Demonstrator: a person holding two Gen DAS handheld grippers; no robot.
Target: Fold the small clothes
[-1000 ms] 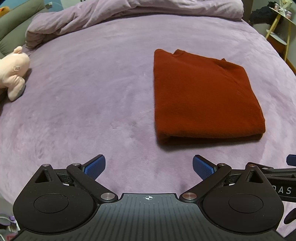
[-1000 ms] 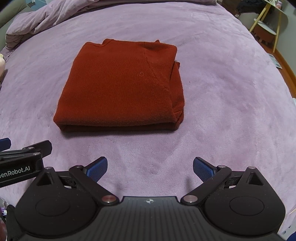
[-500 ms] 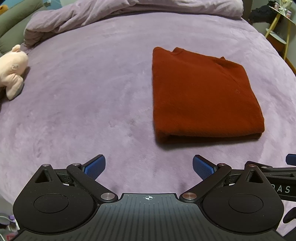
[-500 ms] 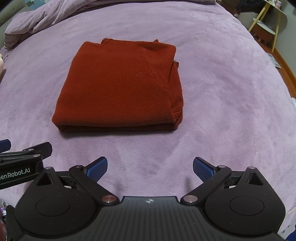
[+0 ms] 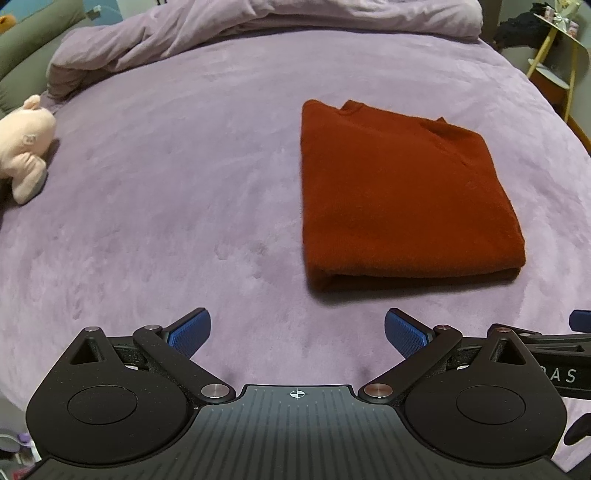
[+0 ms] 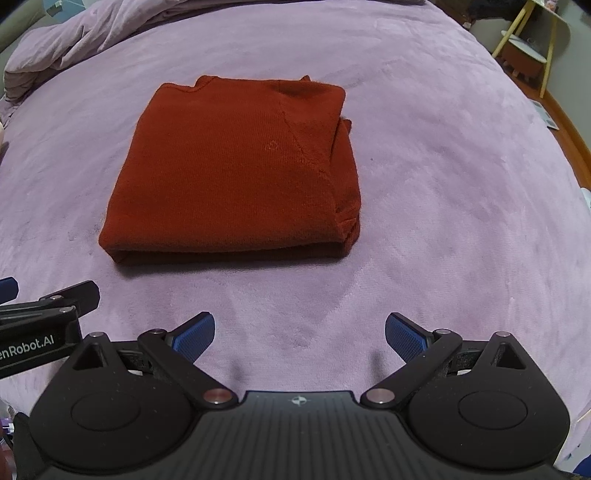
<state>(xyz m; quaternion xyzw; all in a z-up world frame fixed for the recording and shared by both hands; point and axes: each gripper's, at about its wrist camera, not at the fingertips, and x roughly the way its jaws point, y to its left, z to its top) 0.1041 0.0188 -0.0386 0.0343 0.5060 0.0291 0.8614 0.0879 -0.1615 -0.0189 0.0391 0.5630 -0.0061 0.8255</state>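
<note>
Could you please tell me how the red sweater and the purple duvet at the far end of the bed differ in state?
The red sweater is folded into a neat flat rectangle; the purple duvet lies bunched and rumpled. The sweater sits mid-bed, nearer both grippers; the duvet is heaped along the far edge. Both rest on the purple bed cover, untouched.
</note>
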